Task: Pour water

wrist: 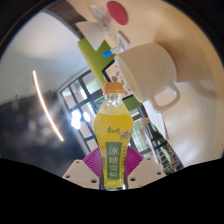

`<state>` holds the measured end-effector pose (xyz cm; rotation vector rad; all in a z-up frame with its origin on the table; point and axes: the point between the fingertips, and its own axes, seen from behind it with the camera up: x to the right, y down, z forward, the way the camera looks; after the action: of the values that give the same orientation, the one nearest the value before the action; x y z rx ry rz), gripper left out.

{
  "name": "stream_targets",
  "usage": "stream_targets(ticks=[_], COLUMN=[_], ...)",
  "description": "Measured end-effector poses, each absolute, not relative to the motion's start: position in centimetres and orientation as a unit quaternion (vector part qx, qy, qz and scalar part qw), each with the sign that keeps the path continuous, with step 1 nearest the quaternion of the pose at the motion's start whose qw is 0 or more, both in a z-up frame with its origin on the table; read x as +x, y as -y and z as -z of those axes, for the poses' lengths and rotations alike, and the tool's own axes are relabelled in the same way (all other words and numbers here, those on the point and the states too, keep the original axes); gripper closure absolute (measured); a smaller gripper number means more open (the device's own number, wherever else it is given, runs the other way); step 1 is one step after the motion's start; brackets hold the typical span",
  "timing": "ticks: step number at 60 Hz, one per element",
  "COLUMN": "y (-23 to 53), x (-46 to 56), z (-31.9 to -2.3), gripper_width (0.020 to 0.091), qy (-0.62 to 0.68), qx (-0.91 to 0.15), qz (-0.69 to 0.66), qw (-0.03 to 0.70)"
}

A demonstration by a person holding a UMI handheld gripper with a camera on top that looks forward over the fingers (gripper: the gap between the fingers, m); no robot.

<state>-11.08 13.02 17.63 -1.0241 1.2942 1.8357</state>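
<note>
Jaws (pixel 113 178) clenched on the bottle's (pixel 114 135) lower label.
Stiff, slick plastic, liquid-heavy; hold mid-body; white cup (pixel 150 72) at one o'clock.

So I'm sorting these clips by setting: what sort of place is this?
Probably an indoor room, tilted in view: paned windows and a ceiling strip light behind. The tool grips a drink bottle near a white cup.
</note>
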Motion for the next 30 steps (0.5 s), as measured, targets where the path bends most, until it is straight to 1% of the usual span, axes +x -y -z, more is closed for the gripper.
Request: stream_targets(ticks=[4,9,10,11,13,14,18,20,23,26,27,30], y=[-13.3,-11.9,-11.6,-10.8,-11.3,-10.2,-9.6,-9.4,-9.3,-9.4,-8.9,-9.4], x=[-11.9,-12.1,-11.9,-11.4,-10.9,-9.5,-5.6,-3.0,0.8,4.3,5.7,8.8], z=[-19.0,-22.0,-22.9,-24.1,-26.0,-27.3,-31.9,-33.1,-34.3,-33.8,-32.5,-29.8], gripper_width=[0.0835,0.0835,0.0801,0.0834,0.0833,0.0834,0.0834,0.0834,0.0834,0.0835,0.0836,0.0835], qy=[-0.454,-0.341,-0.317,-0.291,-0.246,-0.211,-0.119,-0.082,-0.050,-0.024,-0.008,0.006], qx=[-0.432,-0.506,-0.517,-0.525,-0.542,-0.544,-0.549,-0.553,-0.561,-0.571,-0.569,-0.585], qz=[-0.687,-0.644,-0.630,-0.615,-0.570,-0.546,-0.406,-0.327,-0.229,-0.158,-0.137,-0.080], qw=[0.367,0.461,0.484,0.511,0.566,0.601,0.721,0.762,0.794,0.806,0.811,0.807])
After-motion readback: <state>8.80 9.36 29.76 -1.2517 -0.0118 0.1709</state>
